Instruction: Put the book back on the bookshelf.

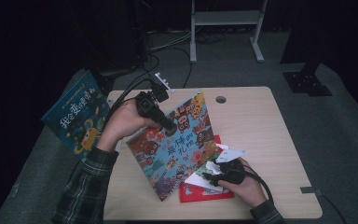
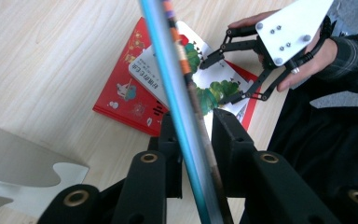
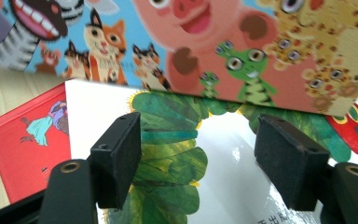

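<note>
- The animal book (image 1: 177, 144) is big, flat and stiff. I think it is a bit heavy for one pinch, so it could swing or slip. Its cover looks shiny and smooth.
- The best place to hold it is the top edge, near the middle, so it hangs straight.
- It has lots of bright animals on it: a pig, a frog, cats and spotty leopards on a blue and pink cover.
- Right now it stands tilted on the table (image 1: 256, 121), with its bottom corner near the front edge.
- The left gripper (image 1: 164, 122) pinches its top edge. In the left gripper view the thin edge (image 2: 186, 121) sits tight between the two black jaws.
- The right gripper (image 1: 212, 177) rests on the caterpillar book (image 3: 168, 158), which lies on a red book (image 2: 130, 93). Its jaws stand apart in the right gripper view, with nothing squeezed between them.
- A blue book (image 1: 77, 116) hangs off the table's far left.
</note>
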A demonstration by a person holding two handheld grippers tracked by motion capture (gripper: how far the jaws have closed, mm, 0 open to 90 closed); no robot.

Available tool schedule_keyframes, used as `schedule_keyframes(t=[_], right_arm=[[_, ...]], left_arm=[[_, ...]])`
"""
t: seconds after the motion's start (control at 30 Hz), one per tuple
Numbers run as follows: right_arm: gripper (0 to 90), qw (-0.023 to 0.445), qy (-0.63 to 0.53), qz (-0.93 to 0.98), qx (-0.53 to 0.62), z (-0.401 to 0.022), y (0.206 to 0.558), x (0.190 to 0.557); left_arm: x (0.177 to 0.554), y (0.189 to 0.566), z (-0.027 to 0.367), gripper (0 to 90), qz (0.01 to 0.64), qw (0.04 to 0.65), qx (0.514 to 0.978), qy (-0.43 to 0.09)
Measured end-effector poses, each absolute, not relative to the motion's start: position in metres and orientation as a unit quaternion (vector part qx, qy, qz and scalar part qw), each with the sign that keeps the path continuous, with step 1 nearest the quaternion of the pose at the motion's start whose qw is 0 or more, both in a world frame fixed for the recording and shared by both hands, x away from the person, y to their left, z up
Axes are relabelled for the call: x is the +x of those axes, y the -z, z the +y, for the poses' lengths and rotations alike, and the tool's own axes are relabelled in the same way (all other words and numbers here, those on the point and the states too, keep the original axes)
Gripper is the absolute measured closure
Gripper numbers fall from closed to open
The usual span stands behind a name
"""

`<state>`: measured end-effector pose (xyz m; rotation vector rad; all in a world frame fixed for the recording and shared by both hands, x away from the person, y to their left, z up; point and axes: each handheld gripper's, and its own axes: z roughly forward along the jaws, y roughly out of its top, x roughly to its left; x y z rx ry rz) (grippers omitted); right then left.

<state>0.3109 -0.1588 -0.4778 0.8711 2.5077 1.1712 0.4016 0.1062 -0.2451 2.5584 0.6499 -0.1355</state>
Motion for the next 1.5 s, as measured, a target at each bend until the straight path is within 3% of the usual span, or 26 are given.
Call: schedule_keyframes(t=[0.17, 0.4, 0.63, 1.5], right_arm=[[30.7, 0.123, -0.403, 0.856, 0.301, -0.161, 0.478, 0.313], [30.3, 0.128, -0.405, 0.855, 0.299, -0.162, 0.479, 0.315], [30.3, 0.128, -0.404, 0.855, 0.301, -0.162, 0.478, 0.314], [30.2, 0.127, -0.406, 0.853, 0.301, -0.163, 0.479, 0.315]], left_arm=[[0.393, 0.237, 0.103, 79.9, 0.210, 0.220, 0.952, 0.031], [0.387, 0.227, 0.105, 80.4, 0.221, 0.197, 0.955, -0.003], [0.383, 0.221, 0.115, 80.6, 0.231, 0.196, 0.953, -0.001], [0.360, 0.210, 0.204, 80.4, 0.303, 0.221, 0.927, -0.013]])
